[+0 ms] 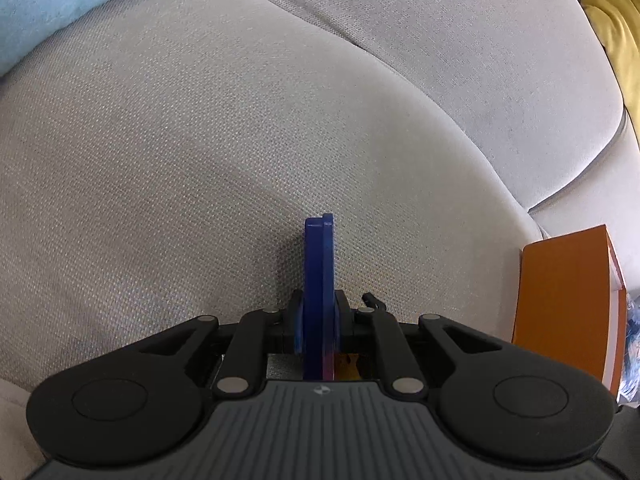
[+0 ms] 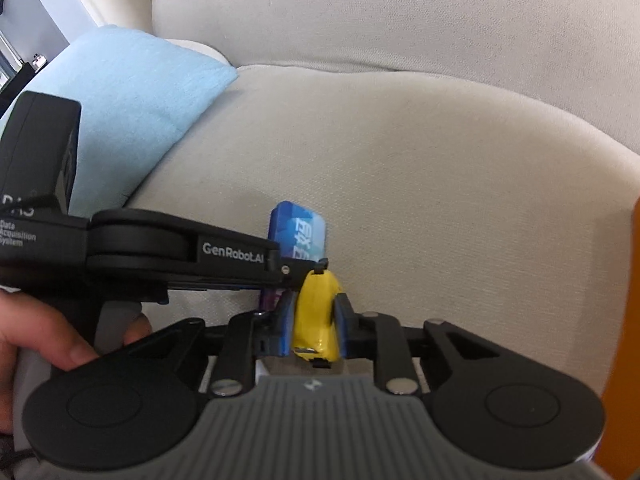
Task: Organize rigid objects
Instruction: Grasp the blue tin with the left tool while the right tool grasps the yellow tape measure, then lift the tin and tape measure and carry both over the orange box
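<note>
My left gripper [image 1: 318, 300] is shut on a flat blue box [image 1: 319, 276], held edge-on above the beige sofa seat [image 1: 180, 140]. In the right wrist view the same blue box [image 2: 301, 236] shows its printed face, clamped in the left gripper [image 2: 280, 268] that reaches in from the left. My right gripper [image 2: 314, 316] is shut on a small yellow tape-measure-like object [image 2: 316, 312], just below and in front of the blue box.
An orange box [image 1: 568, 308] stands at the right of the seat, with its edge also in the right wrist view [image 2: 628, 320]. A light blue cushion [image 2: 136, 112] lies at the left. Yellow fabric [image 1: 616, 20] sits at the far right. The sofa backrest [image 2: 400, 12] is behind.
</note>
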Motion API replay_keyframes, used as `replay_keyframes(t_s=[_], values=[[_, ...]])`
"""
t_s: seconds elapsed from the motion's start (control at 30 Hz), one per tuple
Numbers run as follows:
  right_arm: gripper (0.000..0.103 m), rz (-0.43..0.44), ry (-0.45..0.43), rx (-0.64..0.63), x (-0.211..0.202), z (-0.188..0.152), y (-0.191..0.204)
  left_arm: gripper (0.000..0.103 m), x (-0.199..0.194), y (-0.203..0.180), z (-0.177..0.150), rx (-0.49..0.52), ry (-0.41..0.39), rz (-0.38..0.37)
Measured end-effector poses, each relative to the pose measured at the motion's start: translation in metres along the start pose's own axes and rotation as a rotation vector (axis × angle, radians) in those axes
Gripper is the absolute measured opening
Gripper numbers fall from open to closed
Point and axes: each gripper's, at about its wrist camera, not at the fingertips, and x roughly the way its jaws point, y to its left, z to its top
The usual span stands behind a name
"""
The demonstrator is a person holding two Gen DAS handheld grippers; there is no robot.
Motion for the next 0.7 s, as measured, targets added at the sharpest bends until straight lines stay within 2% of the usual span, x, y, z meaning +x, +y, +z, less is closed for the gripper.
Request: replay_keyframes(t_s=[0.13,0.23,0.37,0.53,0.7], values=[[0.022,-0.030,-0.013,0.001,0.003,0.002,0.005,0.015,-0.007,0.011,-0.006,0.004,-0.002,-0.004],[0.020,-0.085,-0.008,-0.032,0.011,0.006,0.013,0.015,-0.011,0.012,-0.007,0.022,-0.004,0.007],[0.020,-0.090,-0.026,-0.002,0.006,0.004,0.012,0.015,-0.007,0.009,-0.006,0.019,-0.013,-0.009],[0.020,-0.113,-0.060,0.024,-0.015,0.000,0.008,0.015,-0.027,0.007,-0.013,0.075,-0.074,-0.040],[0.020,-0.123,-0.125,0.051,-0.055,-0.011,0.000,0.015,-0.049,-0.009,-0.021,0.115,-0.105,-0.069]])
